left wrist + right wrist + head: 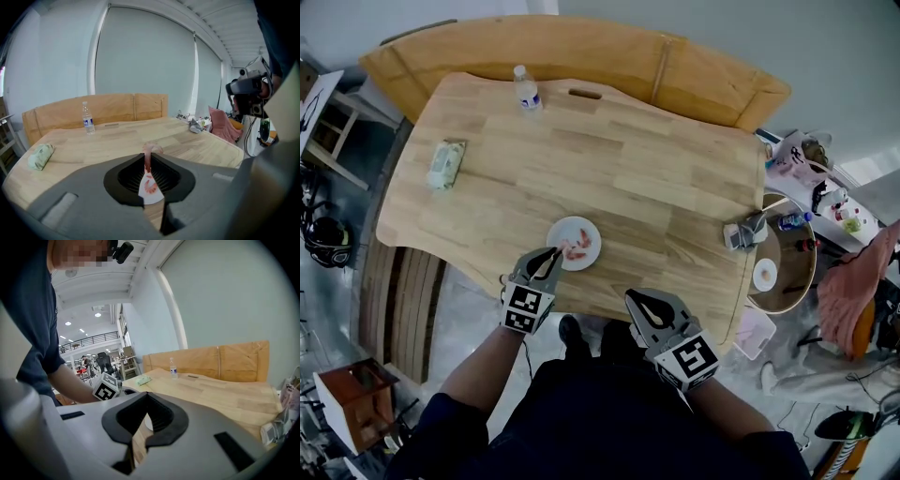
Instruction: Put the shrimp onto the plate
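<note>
A white plate (565,232) lies near the table's front edge with pink shrimp (580,247) on it. My left gripper (557,252) hangs over the plate's left rim, shut on a pink shrimp (148,156) that stands upright between its tips. Below those tips, the left gripper view shows the plate (153,198) with another shrimp (150,187) lying on it. My right gripper (639,302) is held at the table's near edge, to the right of the plate. Its jaws (146,395) are shut with nothing between them.
A water bottle (526,89) stands at the table's far side, with a green wipes pack (445,164) at the far left. A crumpled packet (743,232) lies at the right edge. A wooden bench (581,47) runs behind. A round side table (795,298) stands right.
</note>
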Demonstrator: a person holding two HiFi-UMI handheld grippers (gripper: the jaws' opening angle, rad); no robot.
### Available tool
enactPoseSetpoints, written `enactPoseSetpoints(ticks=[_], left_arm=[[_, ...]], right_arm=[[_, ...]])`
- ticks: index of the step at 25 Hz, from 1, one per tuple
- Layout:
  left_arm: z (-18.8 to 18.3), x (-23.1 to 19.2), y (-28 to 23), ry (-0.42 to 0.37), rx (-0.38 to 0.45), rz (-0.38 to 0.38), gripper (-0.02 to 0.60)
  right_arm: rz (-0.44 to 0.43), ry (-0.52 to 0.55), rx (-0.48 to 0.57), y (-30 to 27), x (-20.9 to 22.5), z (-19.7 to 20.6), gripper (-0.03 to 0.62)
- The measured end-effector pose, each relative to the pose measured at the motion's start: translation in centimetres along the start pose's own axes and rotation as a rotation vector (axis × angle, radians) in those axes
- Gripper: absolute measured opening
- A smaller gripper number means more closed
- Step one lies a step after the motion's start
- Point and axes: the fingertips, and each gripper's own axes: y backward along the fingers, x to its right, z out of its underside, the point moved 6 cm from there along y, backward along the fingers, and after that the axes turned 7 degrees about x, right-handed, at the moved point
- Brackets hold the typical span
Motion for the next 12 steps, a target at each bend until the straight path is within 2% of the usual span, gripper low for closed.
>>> enactPoseSetpoints(ticks=[12], left_arm=[[5.5,-1.8,-5.5,-0.063,-0.12,-0.009,0.045]], right_arm=[[0.023,-0.066,-0.024,1.2,0.9,1.6,0.009]])
